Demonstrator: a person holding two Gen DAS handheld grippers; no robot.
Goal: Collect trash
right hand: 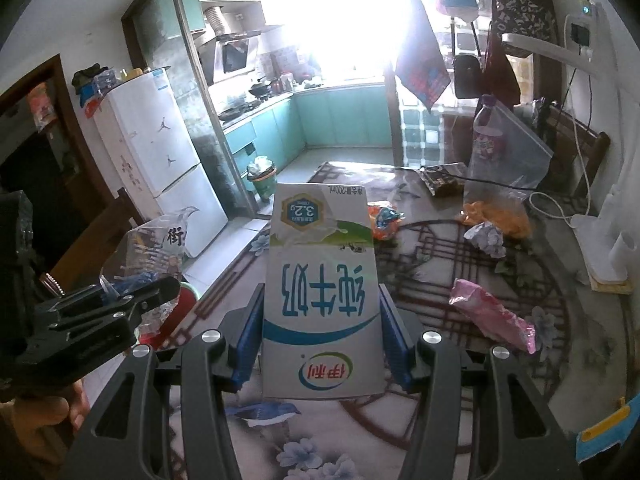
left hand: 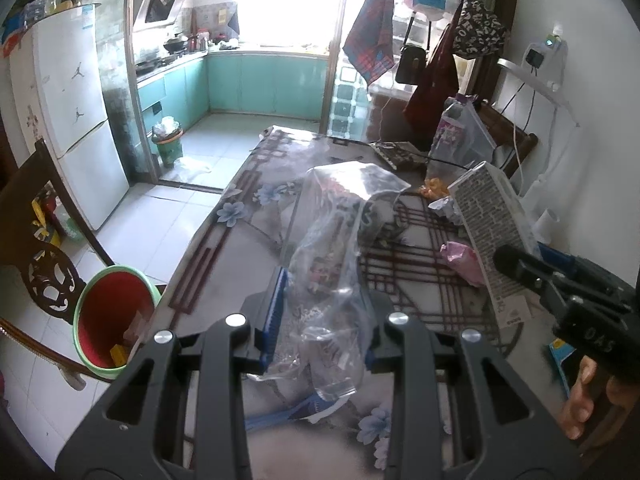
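Note:
My left gripper (left hand: 320, 312) is shut on a clear crumpled plastic bag (left hand: 336, 240) and holds it above the table's left side; the bag also shows in the right wrist view (right hand: 156, 248). My right gripper (right hand: 320, 320) is shut on a white milk carton (right hand: 320, 292) with blue lettering, held above the table; the carton shows at the right of the left wrist view (left hand: 492, 232). A green bin with a red inside (left hand: 116, 320) stands on the floor left of the table. A pink wrapper (right hand: 492, 312), a crumpled paper ball (right hand: 486, 238) and orange scraps (right hand: 384, 220) lie on the table.
The table (right hand: 460, 400) has a floral and lattice cover. A bottle inside a clear bag (right hand: 500, 148), a dark packet (right hand: 444, 178) and a cable sit at the far end. A wooden chair (left hand: 40, 264) stands by the bin. A second full bin (left hand: 168, 140) is at the kitchen doorway.

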